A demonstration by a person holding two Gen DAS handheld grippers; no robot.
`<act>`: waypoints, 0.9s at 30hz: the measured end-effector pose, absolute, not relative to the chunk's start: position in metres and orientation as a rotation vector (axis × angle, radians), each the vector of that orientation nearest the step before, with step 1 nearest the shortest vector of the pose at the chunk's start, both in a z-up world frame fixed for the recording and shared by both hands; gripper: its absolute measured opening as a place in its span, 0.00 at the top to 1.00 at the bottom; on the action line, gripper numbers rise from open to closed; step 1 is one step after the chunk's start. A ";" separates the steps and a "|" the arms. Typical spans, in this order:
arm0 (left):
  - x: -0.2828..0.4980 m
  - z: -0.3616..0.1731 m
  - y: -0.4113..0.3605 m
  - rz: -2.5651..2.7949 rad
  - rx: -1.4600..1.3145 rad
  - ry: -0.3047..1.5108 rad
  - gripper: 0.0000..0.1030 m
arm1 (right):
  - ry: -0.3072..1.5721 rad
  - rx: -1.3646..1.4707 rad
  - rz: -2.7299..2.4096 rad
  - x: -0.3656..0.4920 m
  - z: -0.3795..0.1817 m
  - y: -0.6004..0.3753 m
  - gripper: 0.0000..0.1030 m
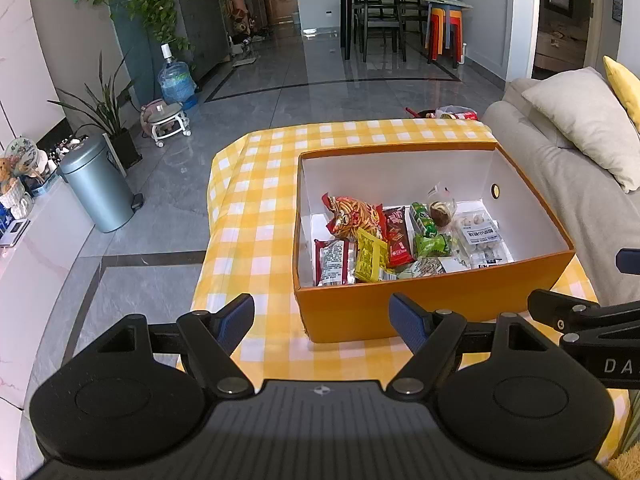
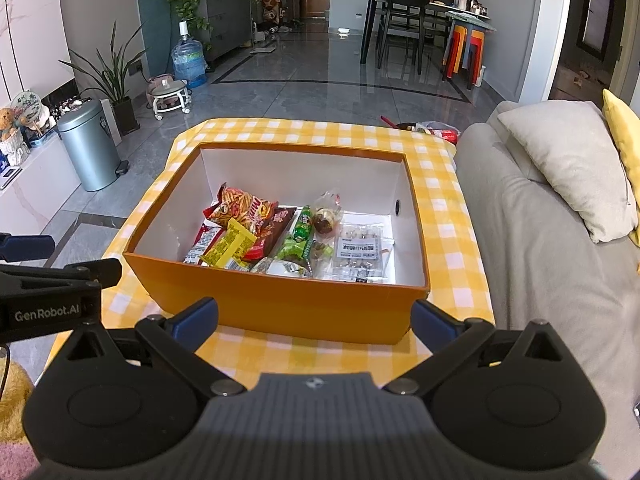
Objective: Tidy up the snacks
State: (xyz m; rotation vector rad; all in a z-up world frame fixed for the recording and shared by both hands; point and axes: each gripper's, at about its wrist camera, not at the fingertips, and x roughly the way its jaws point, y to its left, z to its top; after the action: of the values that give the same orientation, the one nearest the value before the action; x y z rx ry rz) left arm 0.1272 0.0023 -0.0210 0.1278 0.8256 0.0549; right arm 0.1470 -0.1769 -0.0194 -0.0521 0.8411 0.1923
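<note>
Both my jaws gape wide and hold nothing: left gripper [image 1: 322,320] and right gripper [image 2: 314,322] hover just short of the box [image 2: 280,308]. The snacks [image 2: 280,240] lie inside it, on the checked cloth [image 1: 256,216] beside the sofa [image 2: 540,264].

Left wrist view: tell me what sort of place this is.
Most likely a home living room opening onto a dining area: a grey sofa beside the checked-cloth table, a dining table with chairs, and potted plants.
</note>
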 end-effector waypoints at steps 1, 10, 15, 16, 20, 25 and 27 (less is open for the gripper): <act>0.127 -0.021 0.002 0.055 0.128 0.825 0.13 | 0.841 -0.054 0.192 0.147 -0.020 -0.176 0.04; 0.126 -0.021 0.003 0.056 0.127 0.826 0.13 | 0.842 -0.058 0.190 0.144 -0.022 -0.173 0.04; 0.126 -0.020 0.003 0.056 0.126 0.826 0.13 | 0.842 -0.059 0.189 0.145 -0.021 -0.173 0.04; 0.127 -0.021 0.004 0.056 0.127 0.825 0.13 | 0.841 -0.059 0.189 0.144 -0.022 -0.173 0.04; 0.124 -0.021 0.004 0.065 0.129 0.823 0.13 | 0.840 -0.059 0.188 0.144 -0.020 -0.173 0.04; 0.124 -0.021 0.003 0.064 0.129 0.823 0.13 | 0.839 -0.059 0.188 0.145 -0.020 -0.174 0.04; 0.123 -0.021 0.003 0.064 0.134 0.823 0.13 | 0.839 -0.058 0.187 0.145 -0.020 -0.174 0.04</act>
State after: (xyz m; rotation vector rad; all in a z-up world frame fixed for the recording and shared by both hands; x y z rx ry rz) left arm 0.1228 0.0030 -0.0207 0.1336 0.8233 0.0639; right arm 0.1448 -0.1738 -0.0198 -0.0581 0.8389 0.1875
